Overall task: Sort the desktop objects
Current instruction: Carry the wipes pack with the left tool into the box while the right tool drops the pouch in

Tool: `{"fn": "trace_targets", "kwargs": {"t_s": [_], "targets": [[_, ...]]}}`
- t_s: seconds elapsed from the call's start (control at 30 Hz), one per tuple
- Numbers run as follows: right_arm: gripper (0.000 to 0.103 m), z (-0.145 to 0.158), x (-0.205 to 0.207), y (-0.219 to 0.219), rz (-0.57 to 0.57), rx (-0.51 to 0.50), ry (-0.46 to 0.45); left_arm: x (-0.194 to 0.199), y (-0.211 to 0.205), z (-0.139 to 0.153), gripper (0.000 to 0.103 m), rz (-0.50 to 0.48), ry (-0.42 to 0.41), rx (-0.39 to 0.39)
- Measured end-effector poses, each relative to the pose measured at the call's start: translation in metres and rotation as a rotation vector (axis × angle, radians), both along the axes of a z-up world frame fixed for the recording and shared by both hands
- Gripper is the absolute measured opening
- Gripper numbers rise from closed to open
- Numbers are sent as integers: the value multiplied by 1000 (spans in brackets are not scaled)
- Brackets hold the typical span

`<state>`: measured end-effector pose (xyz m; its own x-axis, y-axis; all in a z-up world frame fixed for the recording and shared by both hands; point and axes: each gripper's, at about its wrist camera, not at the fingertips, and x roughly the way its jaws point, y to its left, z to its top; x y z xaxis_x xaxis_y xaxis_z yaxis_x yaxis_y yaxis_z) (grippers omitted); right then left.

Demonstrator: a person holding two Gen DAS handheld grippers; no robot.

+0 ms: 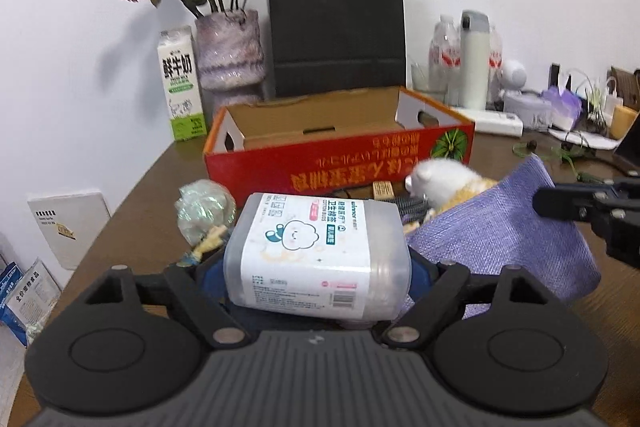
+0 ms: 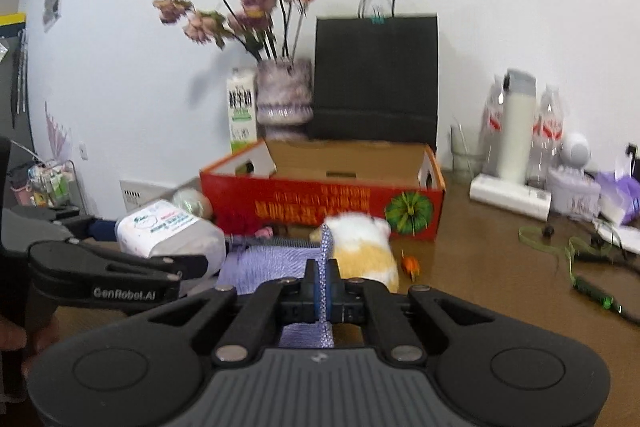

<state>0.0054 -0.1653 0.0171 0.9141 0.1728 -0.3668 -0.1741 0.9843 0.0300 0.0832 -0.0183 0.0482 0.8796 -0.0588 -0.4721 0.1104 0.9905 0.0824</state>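
My left gripper (image 1: pixel 316 267) is shut on a clear cotton-swab box (image 1: pixel 320 251) with a white label, held above the table; it also shows in the right wrist view (image 2: pixel 168 231). My right gripper (image 2: pixel 325 291) is shut on the edge of a purple woven cloth (image 2: pixel 272 259), which it lifts; the cloth shows at the right in the left wrist view (image 1: pixel 500 227). An open red cardboard box (image 1: pixel 340 155) stands behind them. A white and yellow plush toy (image 2: pixel 364 247) lies in front of the box. A crumpled plastic ball (image 1: pixel 204 207) lies at the left.
A milk carton (image 1: pixel 180 83), a vase of dried roses (image 1: pixel 232 51) and a black paper bag (image 1: pixel 336 31) stand at the back. Bottles (image 2: pixel 516 131), cables and clutter fill the right side. A small orange object (image 2: pixel 411 265) lies near the plush toy.
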Motion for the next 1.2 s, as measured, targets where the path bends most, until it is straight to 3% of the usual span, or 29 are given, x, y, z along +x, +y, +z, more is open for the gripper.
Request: {"fn": "trace_targets", "kwargs": {"t_s": [0.37, 0.6, 0.77, 0.93, 1.2], "targets": [[1, 50, 29, 12, 89, -29, -128, 12, 17, 30, 84, 30, -23, -77], [1, 98, 74, 14, 95, -27, -219, 58, 21, 79, 84, 41, -92, -111], [1, 116, 128, 12, 81, 14, -241, 116, 20, 105, 84, 63, -94, -190], [1, 97, 202, 4, 48, 74, -154, 181, 15, 98, 84, 102, -50, -215], [1, 7, 312, -32, -76, 150, 203, 278, 2, 18, 84, 178, 205, -137]]}}
